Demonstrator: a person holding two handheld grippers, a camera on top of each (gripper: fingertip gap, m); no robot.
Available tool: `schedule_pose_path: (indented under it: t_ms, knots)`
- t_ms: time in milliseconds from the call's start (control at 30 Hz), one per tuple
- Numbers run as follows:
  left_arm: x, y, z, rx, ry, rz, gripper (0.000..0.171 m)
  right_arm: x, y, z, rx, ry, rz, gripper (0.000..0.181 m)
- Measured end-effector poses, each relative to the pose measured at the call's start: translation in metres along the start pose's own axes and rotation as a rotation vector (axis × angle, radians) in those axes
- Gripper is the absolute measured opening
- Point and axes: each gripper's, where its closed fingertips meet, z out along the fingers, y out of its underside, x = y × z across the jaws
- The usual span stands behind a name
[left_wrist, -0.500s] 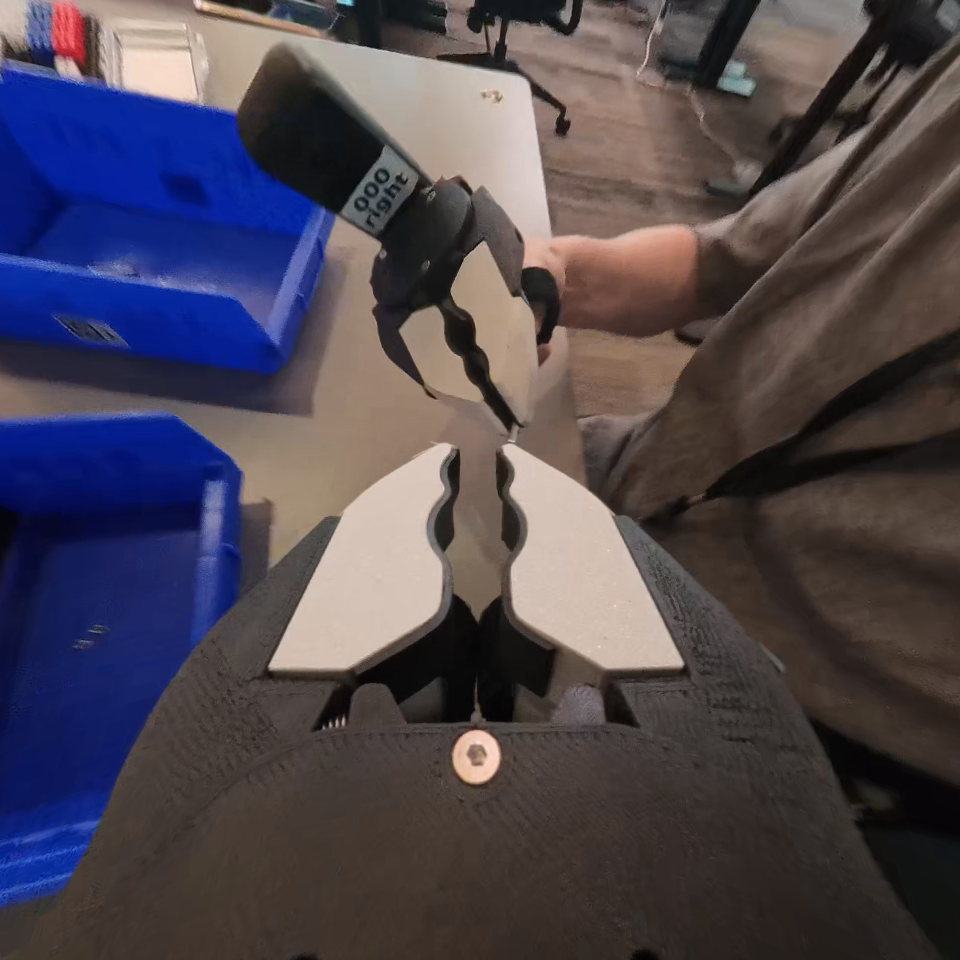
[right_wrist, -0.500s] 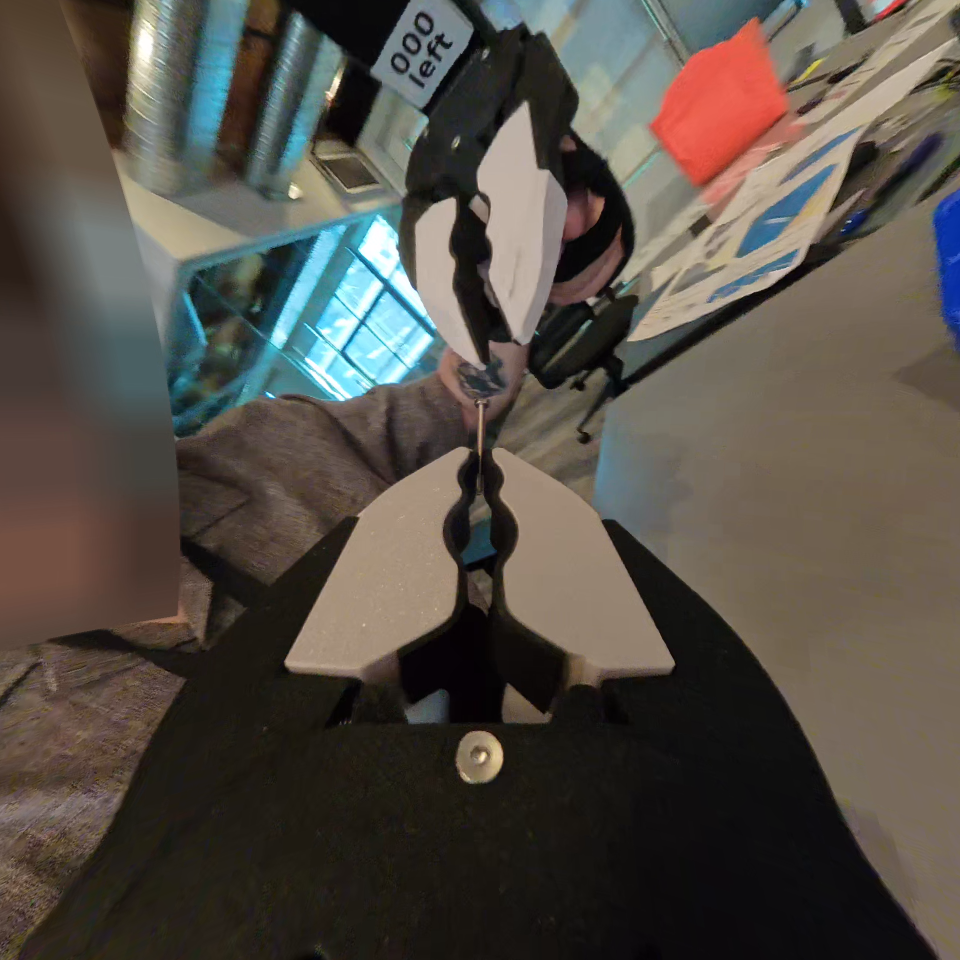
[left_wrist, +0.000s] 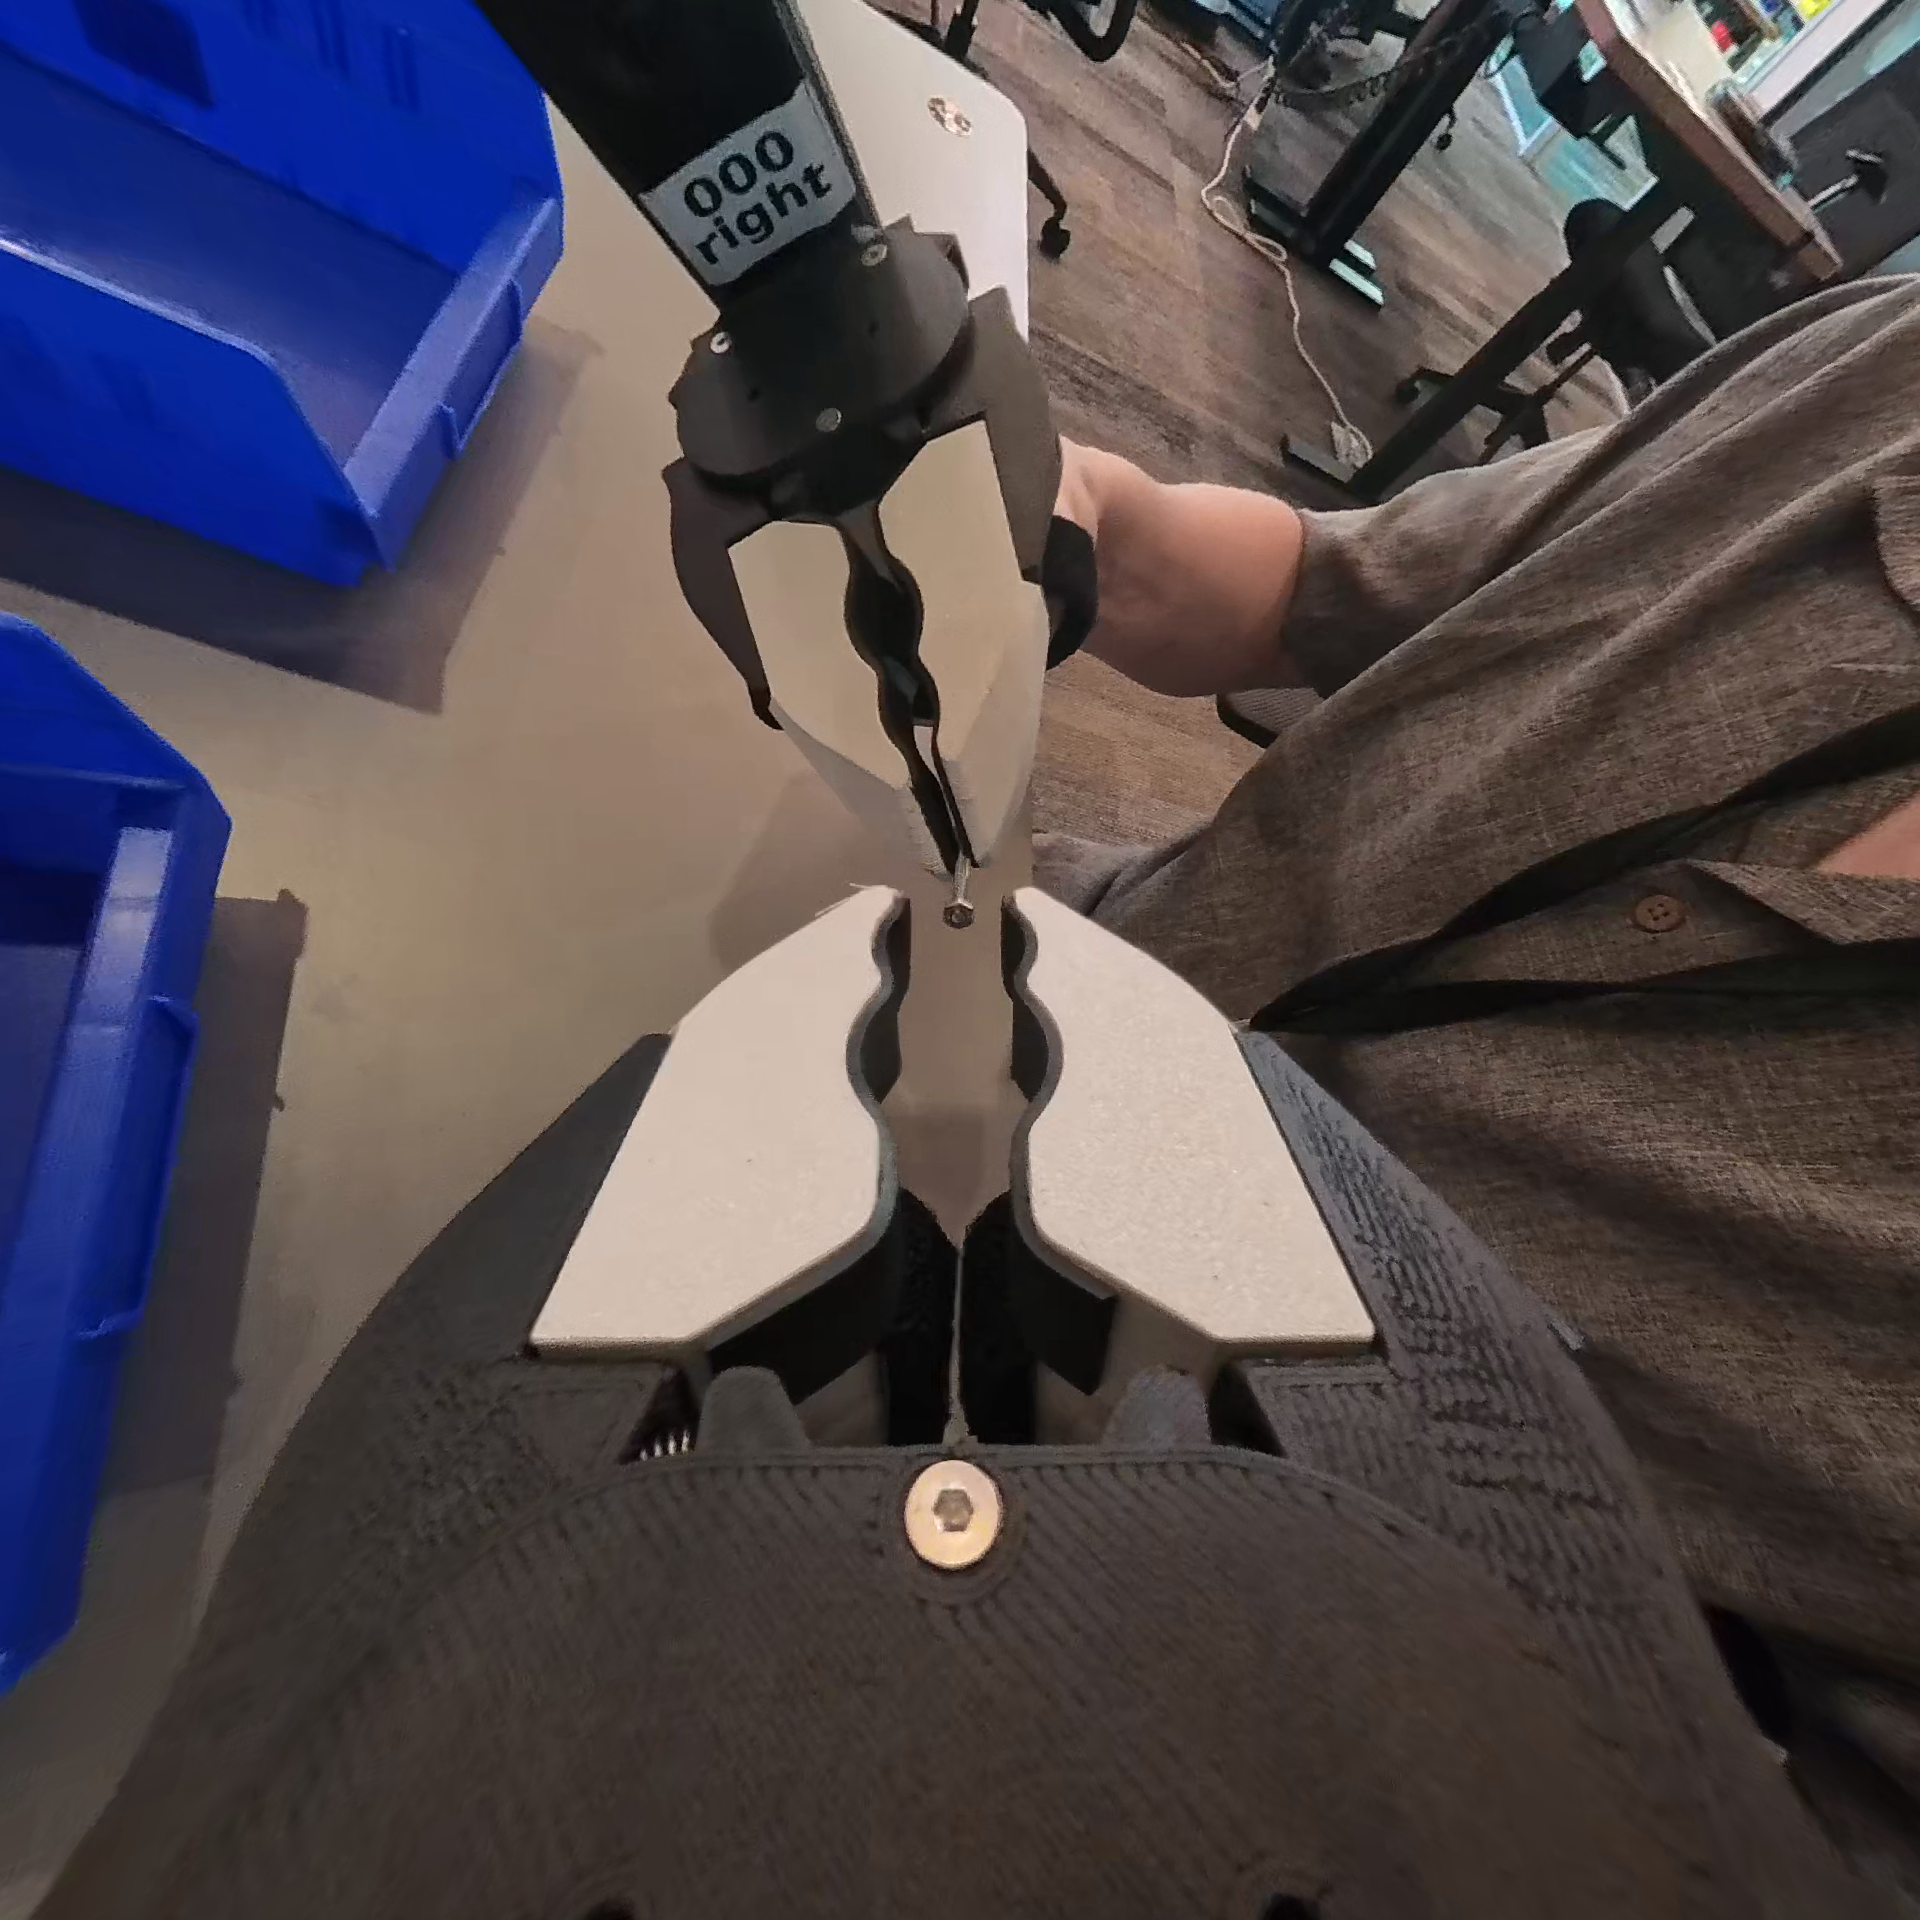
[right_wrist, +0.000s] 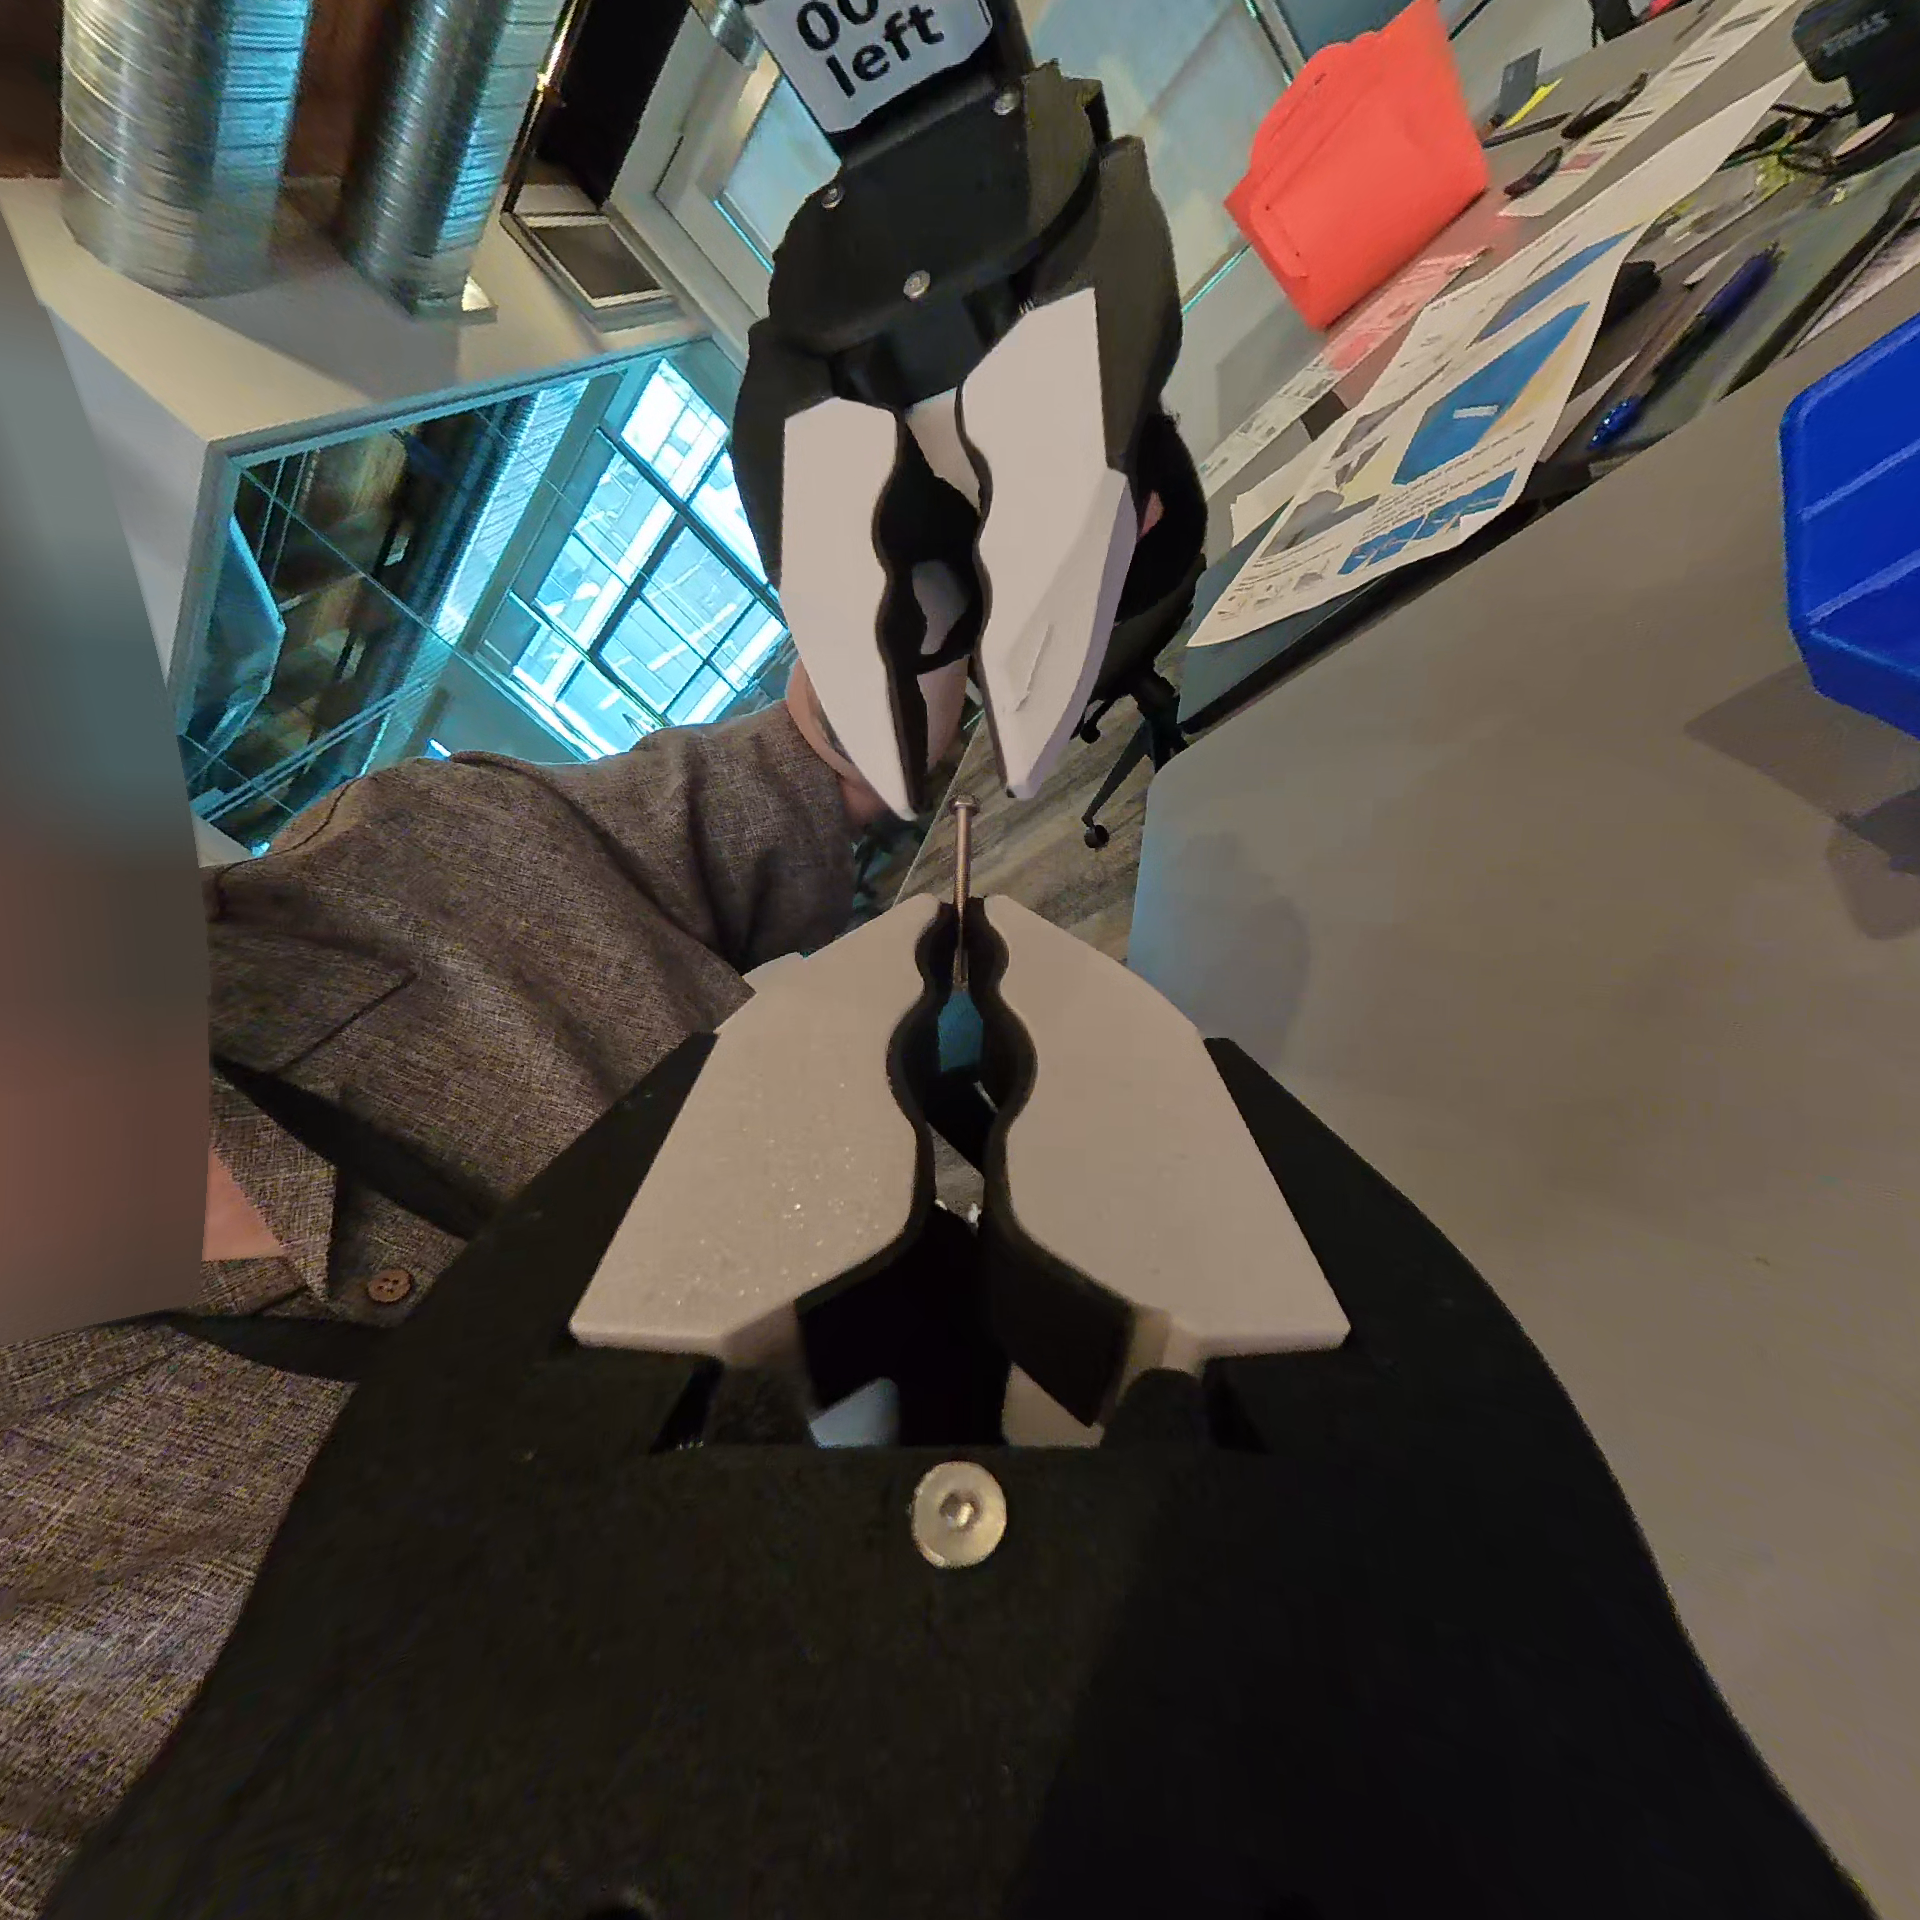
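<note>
Screw (right_wrist: 963, 878): thin, metal, clamped at the fingertips of the right gripper (right_wrist: 962, 914), head toward the left gripper (left_wrist: 954, 906), whose fingers stand apart just beside it, above the grey table (left_wrist: 499, 790) edge.

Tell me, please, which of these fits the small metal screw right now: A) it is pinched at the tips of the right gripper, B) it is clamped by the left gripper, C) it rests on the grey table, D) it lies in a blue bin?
A: the right gripper is shut on the screw, whose head sticks out toward the open left gripper, which does not touch it.
</note>
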Motion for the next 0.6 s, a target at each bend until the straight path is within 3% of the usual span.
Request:
schedule_pose_path:
  t_ms: [467,600]
  knots:
    - [0.003,0.000,0.004,0.004,0.044,0.015,0.005,0.000,0.000,0.000,-0.006,-0.008,0.004,0.002]
    - [0.010,-0.001,0.003,0.006,0.038,0.197,0.005,-0.007,-0.001,0.001,0.006,-0.099,0.055,0.002]
